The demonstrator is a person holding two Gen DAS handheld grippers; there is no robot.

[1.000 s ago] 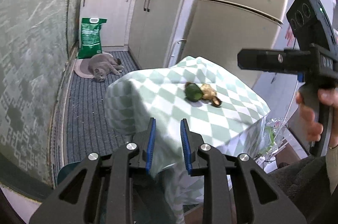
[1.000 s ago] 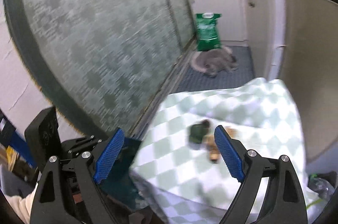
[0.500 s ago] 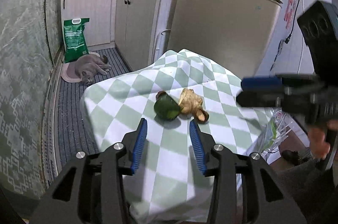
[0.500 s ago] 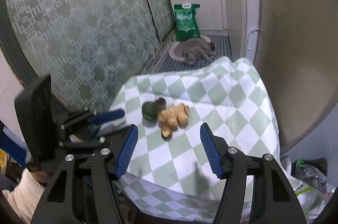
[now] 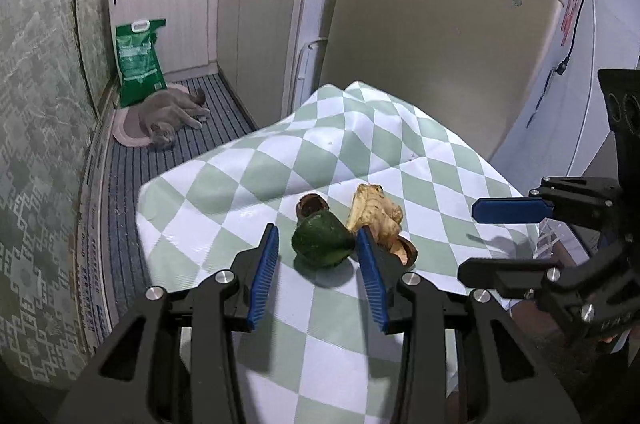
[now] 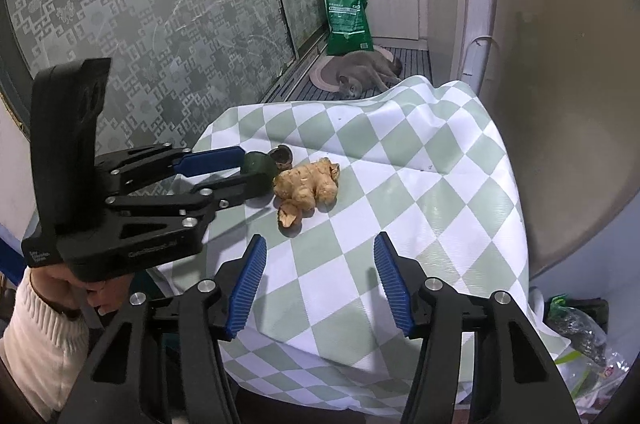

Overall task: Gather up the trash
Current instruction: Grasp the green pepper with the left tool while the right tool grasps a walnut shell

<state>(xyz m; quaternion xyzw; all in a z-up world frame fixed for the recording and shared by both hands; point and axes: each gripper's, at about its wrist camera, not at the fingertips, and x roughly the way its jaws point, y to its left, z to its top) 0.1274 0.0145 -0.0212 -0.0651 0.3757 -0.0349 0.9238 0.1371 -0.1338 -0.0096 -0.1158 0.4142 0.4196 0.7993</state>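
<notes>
The trash lies in a small cluster near the middle of a table draped in a smooth green-and-white checked cloth point(image 5: 224, 183): a dark green, glossy, rounded avocado piece point(image 5: 322, 240), a knobbly tan ginger root point(image 6: 308, 185) with a dry, lumpy skin, and two brown hollow shell halves, one point(image 5: 310, 205) behind the avocado piece and one point(image 6: 289, 218) at the near end of the ginger as the right wrist view shows it. The ginger touches the avocado piece. The left gripper point(image 5: 316, 254), black with ribbed blue pads, has its fingers either side of the avocado piece; in its own view a gap shows on the left and the right pad sits at the edge of the piece, so whether it presses cannot be told. The right gripper point(image 6: 320, 280) hovers over bare cloth just short of the ginger, its jaws closing with nothing between them. A hand point(image 6: 100, 288) in a cream knitted sleeve holds the left gripper's handle. Beyond the table, a grey cat point(image 5: 172, 111) lies on a round mat on ribbed floor covering, beside a green bag point(image 5: 138, 59). A beige fridge point(image 5: 440, 43) stands behind the table.
</notes>
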